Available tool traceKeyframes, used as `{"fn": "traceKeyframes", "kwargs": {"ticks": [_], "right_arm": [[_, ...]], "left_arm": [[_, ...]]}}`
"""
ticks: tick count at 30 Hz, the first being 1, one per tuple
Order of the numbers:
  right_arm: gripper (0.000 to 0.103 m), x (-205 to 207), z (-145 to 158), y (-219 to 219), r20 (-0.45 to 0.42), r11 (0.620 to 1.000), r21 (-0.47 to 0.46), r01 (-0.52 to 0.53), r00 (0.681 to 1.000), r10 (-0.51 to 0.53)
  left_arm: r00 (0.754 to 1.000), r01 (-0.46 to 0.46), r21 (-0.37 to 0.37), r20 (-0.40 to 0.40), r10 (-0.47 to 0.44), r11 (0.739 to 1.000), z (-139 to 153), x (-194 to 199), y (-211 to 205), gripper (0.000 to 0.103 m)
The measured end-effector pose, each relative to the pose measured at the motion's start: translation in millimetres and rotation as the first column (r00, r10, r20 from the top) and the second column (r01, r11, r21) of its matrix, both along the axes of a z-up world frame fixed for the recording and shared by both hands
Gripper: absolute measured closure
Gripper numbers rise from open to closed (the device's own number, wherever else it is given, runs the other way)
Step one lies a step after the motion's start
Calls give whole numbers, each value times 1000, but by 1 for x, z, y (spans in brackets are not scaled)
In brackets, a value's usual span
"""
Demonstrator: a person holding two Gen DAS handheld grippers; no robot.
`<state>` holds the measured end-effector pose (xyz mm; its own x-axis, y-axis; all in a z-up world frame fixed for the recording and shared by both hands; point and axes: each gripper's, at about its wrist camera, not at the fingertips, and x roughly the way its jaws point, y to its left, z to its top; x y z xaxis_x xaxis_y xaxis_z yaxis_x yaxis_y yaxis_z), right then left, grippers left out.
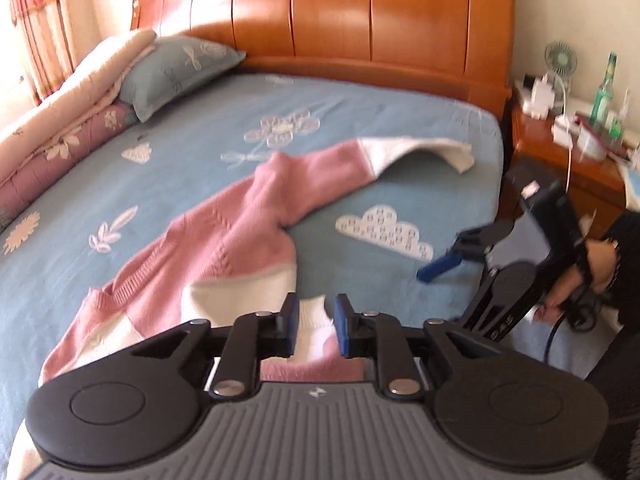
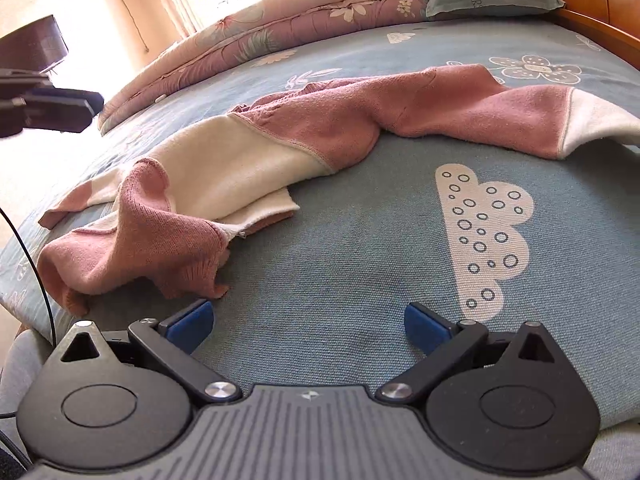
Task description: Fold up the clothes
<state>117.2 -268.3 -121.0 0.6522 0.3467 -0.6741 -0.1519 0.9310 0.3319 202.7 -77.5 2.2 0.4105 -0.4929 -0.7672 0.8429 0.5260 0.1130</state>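
Note:
A pink and white knitted sweater (image 1: 224, 240) lies crumpled on the blue bedsheet (image 1: 360, 120). One sleeve stretches off to the right and ends in a white cuff (image 1: 424, 148). My left gripper (image 1: 316, 312) hovers over the sweater's near end, its jaws a narrow gap apart and its blue pads pressing on nothing. Seen from the right wrist, it hangs in the air at the left edge with no cloth on it. My right gripper (image 2: 308, 320) stands wide open over bare sheet, just right of the sweater's (image 2: 320, 128) bunched pink hem (image 2: 160, 264).
A wooden headboard (image 1: 360, 12) backs the bed. A blue pillow (image 1: 180, 68) and a folded floral quilt (image 1: 60, 128) lie along its far side. Right of the bed, a nightstand (image 1: 560, 160) holds a green bottle (image 1: 604, 92), a small fan (image 1: 560, 58) and chargers. A hand (image 1: 580, 280) holds the right gripper.

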Motion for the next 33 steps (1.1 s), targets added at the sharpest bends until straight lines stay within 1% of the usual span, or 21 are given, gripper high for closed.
{"fn": "traceKeyframes", "kwargs": {"ticks": [3,4,5,7,8,9,10,11,12,13,14,15,18,19,21,23,25,26,31,32,33], "right_arm": [[0,-5,1,0,-7,1000,-8,3,1000,-4],[0,-6,0,-1,-6,1000,-12,2,1000,-2],[0,-8,0,-1,-6,1000,-16,1,1000,-1],[0,-11,0,-1,-3,1000,-25,-4,1000,4],[0,-11,0,-1,-2,1000,-29,-6,1000,6],[0,-11,0,0,-2,1000,-31,-6,1000,6],[0,-11,0,0,-3,999,-32,-4,1000,4],[0,-11,0,-1,-4,999,-32,-4,1000,3],[0,-11,1,-1,-4,999,-32,-3,1000,3],[0,-12,1,-1,-3,999,-32,-2,1000,2],[0,-12,1,-2,-2,999,-32,-1,1000,1],[0,-13,1,-2,0,1000,-31,1,1000,-1],[0,-13,0,-5,4,1000,-21,8,1000,-8],[0,-13,0,-5,5,1000,-18,11,1000,-10],[0,-13,-1,-5,7,1000,-18,13,1000,-13],[0,-13,-1,-4,9,1000,-24,13,1000,-13],[0,-13,-1,-2,10,999,-29,14,1000,-14],[0,-13,-1,-2,8,999,-29,15,1000,-14],[0,-19,3,-4,-9,999,-36,1,1000,-2],[0,-21,4,-5,-14,999,-41,-9,1000,9],[0,-24,5,-6,-17,999,-49,-22,1000,21]], "left_arm": [[998,59,125,7,-60,990,-33,-5,-19,64],[997,79,162,14,-82,984,-42,-7,-26,62],[994,94,183,29,-101,979,-48,-8,-33,60],[990,123,233,44,-137,965,-61,-8,-48,50],[988,128,275,50,-148,953,-69,-6,-56,46],[987,126,325,57,-153,937,-77,-4,-64,46],[987,107,391,66,-144,914,-87,0,-70,46],[988,87,450,78,-137,889,-96,3,-75,55],[988,74,478,85,-130,875,-101,5,-76,83],[991,67,467,68,-111,882,-101,8,-73,93],[995,56,451,52,-89,891,-100,11,-70,93],[998,33,413,39,-54,910,-93,15,-63,95],[998,-52,241,-6,55,969,-60,21,-39,95],[997,-63,178,-24,69,982,-46,19,-30,95],[995,-68,50,-66,72,996,-20,12,-13,95],[993,-37,-83,-116,27,996,2,4,0,95],[990,-18,-155,-144,-5,988,11,-1,8,93],[987,-14,-183,-158,-16,983,14,-2,11,92],[972,-50,-241,-234,-8,969,8,2,23,85],[970,-32,-267,-241,-35,963,9,1,25,81],[969,-10,-298,-240,-65,955,12,-3,28,74]]}}
